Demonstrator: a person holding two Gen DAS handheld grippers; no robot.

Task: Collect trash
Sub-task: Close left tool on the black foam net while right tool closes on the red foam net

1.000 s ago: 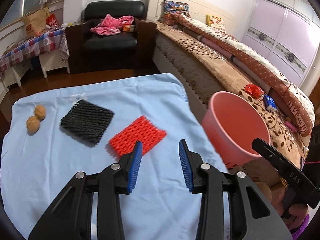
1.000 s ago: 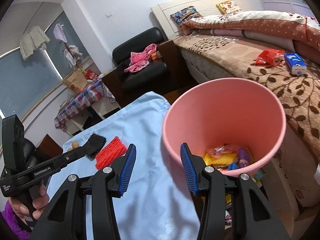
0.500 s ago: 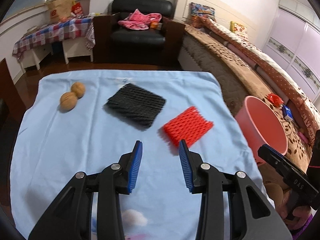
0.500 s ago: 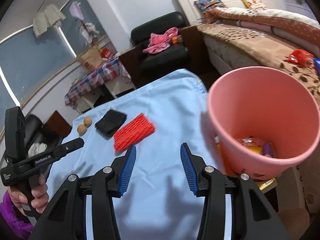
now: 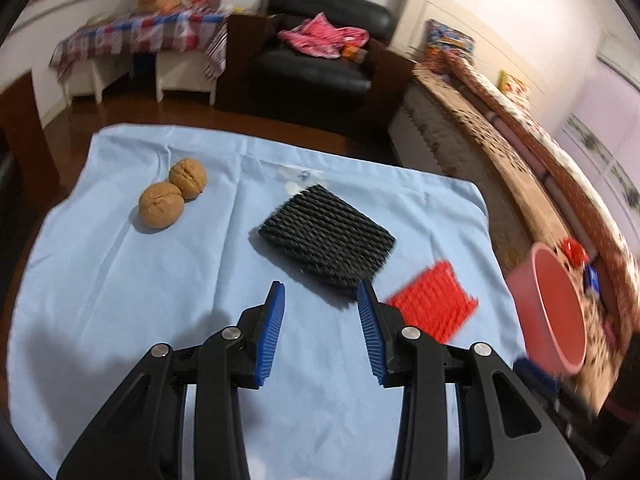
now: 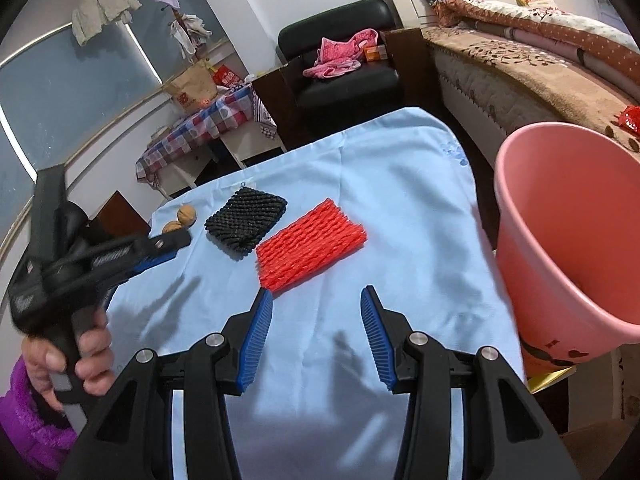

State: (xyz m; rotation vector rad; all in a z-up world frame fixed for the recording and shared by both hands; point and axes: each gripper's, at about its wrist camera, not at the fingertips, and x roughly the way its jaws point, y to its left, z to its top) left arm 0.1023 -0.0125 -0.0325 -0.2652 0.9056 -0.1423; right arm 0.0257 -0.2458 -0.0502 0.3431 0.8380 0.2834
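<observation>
A black foam net (image 5: 326,240) and a red foam net (image 5: 434,306) lie on the light blue cloth (image 5: 120,300); both also show in the right wrist view, black (image 6: 246,220) and red (image 6: 310,246). Two walnuts (image 5: 172,198) sit at the far left. My left gripper (image 5: 320,300) is open and empty, just short of the black net. My right gripper (image 6: 316,308) is open and empty, just short of the red net. The pink bucket (image 6: 568,232) stands off the table's right edge.
A bed (image 5: 520,140) runs along the right behind the bucket. A black armchair (image 5: 316,52) with pink clothes stands beyond the table's far edge. A checked-cloth side table (image 5: 140,36) is at the back left. The left gripper's handle and hand (image 6: 72,280) show at left.
Both grippers have swung left, away from the bucket and over the cloth. The left one now faces the black net, the right one the red net. Both stayed open.
</observation>
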